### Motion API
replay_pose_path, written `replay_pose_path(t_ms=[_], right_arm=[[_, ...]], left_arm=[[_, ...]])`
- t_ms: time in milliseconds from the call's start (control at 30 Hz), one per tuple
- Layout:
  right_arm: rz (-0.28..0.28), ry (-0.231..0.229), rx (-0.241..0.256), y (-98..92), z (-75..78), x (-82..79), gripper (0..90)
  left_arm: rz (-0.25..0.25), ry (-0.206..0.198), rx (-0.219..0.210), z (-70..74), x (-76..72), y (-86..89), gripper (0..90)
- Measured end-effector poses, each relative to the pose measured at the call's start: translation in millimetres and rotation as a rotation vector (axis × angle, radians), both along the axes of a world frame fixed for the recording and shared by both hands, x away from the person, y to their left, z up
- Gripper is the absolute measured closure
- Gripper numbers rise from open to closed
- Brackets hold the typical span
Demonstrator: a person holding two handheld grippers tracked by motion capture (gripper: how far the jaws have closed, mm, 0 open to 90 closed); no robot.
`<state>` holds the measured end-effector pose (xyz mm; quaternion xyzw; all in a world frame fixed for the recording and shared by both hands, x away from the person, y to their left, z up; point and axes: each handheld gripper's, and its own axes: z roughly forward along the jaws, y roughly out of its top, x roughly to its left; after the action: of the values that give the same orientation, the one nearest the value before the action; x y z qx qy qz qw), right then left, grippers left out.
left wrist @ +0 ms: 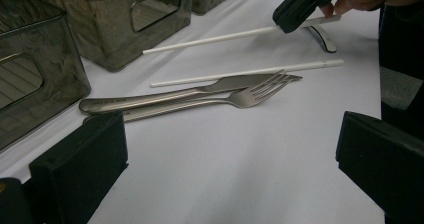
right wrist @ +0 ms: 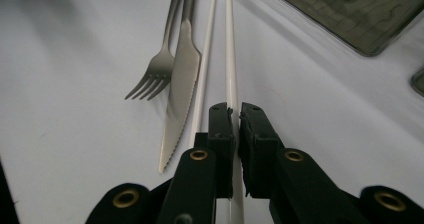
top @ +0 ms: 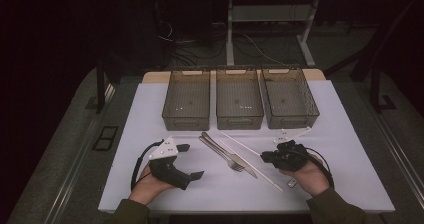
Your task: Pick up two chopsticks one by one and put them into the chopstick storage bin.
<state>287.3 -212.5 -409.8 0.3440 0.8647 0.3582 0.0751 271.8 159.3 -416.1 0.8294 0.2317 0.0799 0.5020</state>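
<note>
A metal fork (top: 232, 161) and a knife (top: 248, 170) lie side by side on the white mat (top: 150, 189), between my two grippers. Two thin white sticks lie beside them. My right gripper (top: 267, 157) is shut on the end of one white stick (right wrist: 231, 59), which points away toward the bins. The other white stick (right wrist: 205, 64) rests flat against the knife (right wrist: 180, 84), with the fork (right wrist: 157, 74) beyond it. My left gripper (left wrist: 230, 169) is open, its jaws far apart and nothing between them, aimed at the fork (left wrist: 240, 98).
Three dark see-through bins (top: 186, 121) (top: 239, 121) (top: 292, 120) stand in a row along the mat's far edge. A small curved white piece (left wrist: 322, 36) lies by the right hand. Dark floor, cables and table legs lie beyond.
</note>
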Motion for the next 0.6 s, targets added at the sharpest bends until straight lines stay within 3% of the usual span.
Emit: replay_pose_path(t_ms=[600], right_arm=[[0.014, -0.022, 0.071, -6.5, 21.1, 4.6, 84.1]], left_arm=[[0.005, -0.011, -0.008, -3.1, -0.1, 0.5, 0.0]])
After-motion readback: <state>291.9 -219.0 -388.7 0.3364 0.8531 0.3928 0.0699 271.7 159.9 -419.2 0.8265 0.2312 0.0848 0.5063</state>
